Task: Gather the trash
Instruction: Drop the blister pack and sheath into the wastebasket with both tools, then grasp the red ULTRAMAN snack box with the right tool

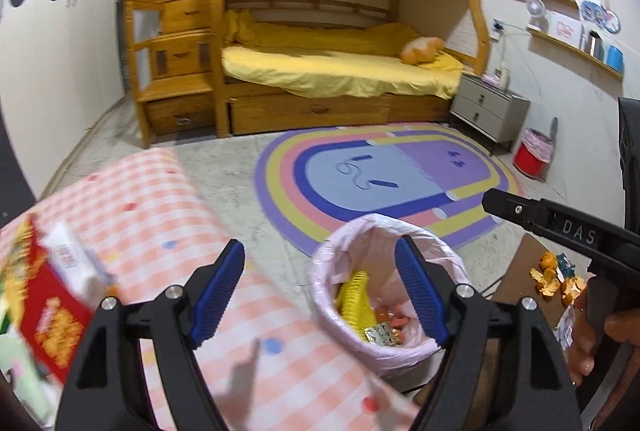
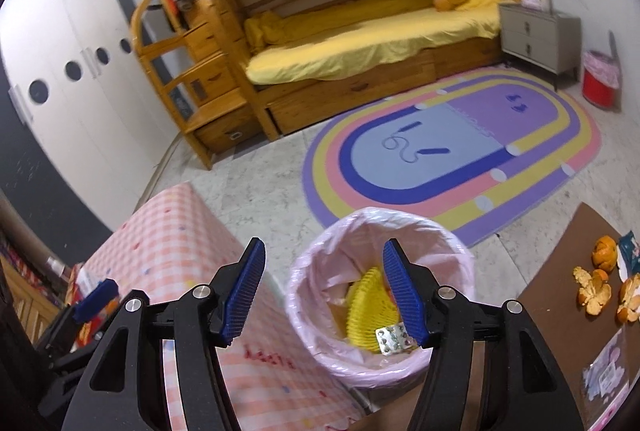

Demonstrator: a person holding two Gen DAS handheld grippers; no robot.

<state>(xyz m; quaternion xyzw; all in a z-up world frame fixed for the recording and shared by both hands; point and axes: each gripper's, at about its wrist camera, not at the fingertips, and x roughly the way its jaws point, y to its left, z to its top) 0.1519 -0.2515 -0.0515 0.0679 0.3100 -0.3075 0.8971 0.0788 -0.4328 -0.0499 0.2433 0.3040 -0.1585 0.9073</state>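
A small bin with a pink liner [image 1: 390, 355] [image 2: 320, 351] stands on the floor between two tables. It holds a yellow mesh piece [image 2: 366, 307], a silver pill blister [image 2: 394, 339] and some orange scraps. My left gripper [image 1: 320, 279] is open and empty, over the pink checked table's edge and the bin. My right gripper [image 2: 324, 283] is open and empty above the bin; its body [image 1: 560, 227] shows in the left wrist view. Orange peels [image 2: 596, 291] [image 1: 554, 277] and a clear wrapper [image 2: 604, 375] lie on the brown table [image 2: 568, 295]. A red snack packet [image 1: 48, 319] lies on the pink table.
The pink checked table [image 1: 160, 215] [image 2: 168, 231] is on the left. A rainbow rug [image 1: 380, 179], a wooden bunk bed [image 1: 328, 71], a grey nightstand [image 1: 486, 107] and a red bin [image 1: 534, 153] lie beyond. White wardrobe doors [image 2: 68, 79] stand far left.
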